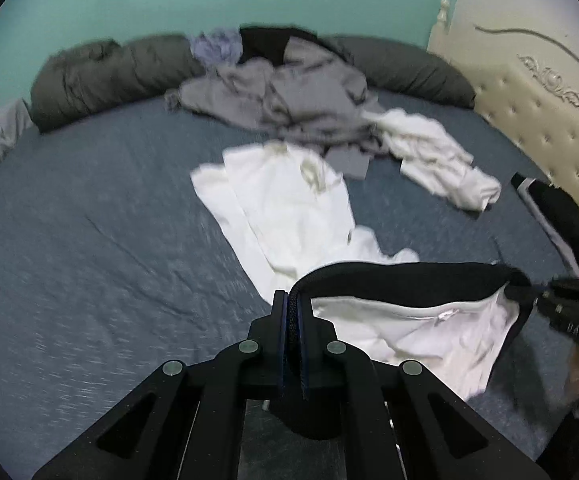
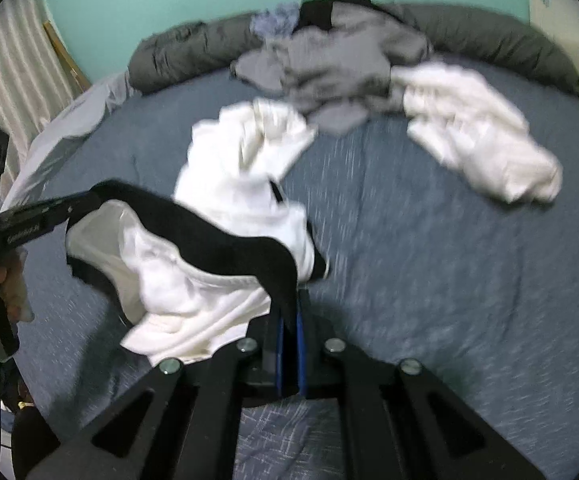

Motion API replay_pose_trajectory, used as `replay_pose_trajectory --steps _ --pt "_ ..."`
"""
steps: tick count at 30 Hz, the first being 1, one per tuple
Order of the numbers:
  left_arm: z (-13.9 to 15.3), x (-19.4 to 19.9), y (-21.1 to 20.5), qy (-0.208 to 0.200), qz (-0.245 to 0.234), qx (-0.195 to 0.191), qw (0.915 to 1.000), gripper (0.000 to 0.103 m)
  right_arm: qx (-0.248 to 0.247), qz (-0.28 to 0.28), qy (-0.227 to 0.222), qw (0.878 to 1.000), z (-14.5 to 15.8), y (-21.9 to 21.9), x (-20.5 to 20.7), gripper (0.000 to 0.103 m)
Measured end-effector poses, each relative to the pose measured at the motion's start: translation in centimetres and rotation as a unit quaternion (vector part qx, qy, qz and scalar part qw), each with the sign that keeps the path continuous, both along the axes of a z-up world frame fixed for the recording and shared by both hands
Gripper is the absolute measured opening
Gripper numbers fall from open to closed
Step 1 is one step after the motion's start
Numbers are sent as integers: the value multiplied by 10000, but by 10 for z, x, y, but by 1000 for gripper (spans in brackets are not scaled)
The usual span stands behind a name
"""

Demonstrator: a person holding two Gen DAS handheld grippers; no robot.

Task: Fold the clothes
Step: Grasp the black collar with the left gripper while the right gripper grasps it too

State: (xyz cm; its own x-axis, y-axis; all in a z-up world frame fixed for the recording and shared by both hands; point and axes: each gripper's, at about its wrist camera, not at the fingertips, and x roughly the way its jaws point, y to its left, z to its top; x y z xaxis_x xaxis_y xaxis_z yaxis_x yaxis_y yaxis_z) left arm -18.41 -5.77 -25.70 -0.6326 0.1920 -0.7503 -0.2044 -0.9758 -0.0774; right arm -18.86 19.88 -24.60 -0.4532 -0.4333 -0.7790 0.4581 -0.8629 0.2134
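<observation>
Left wrist view: the left gripper (image 1: 292,300) and right gripper (image 2: 289,312) each clamp the white garment's (image 1: 429,328) black waistband (image 1: 401,276) (stretched between them) above the bed (image 1: 89,240).

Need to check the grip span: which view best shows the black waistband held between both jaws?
Left wrist: the black waistband stretches in full from left gripper to right gripper. Right wrist shows it sagging and more blurred.
</observation>
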Motion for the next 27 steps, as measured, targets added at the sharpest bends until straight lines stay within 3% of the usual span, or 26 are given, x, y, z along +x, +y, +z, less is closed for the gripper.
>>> replay_pose_trajectory --steps 7,13,21,27 --pt "106 37 1 797 39 -45 9968 4 -97 106 926 9956 118 3 13 4" --pt "212 72 8 1510 38 -97 9885 4 -128 219 1834 9827 246 9 31 4" --pt "364 125 12 2491 39 -142 9684 4 -247 273 2841 9581 411 21 71 4" --pt "449 163 12 3023 25 -213 9530 4 -417 223 3334 9416 503 32 97 4"
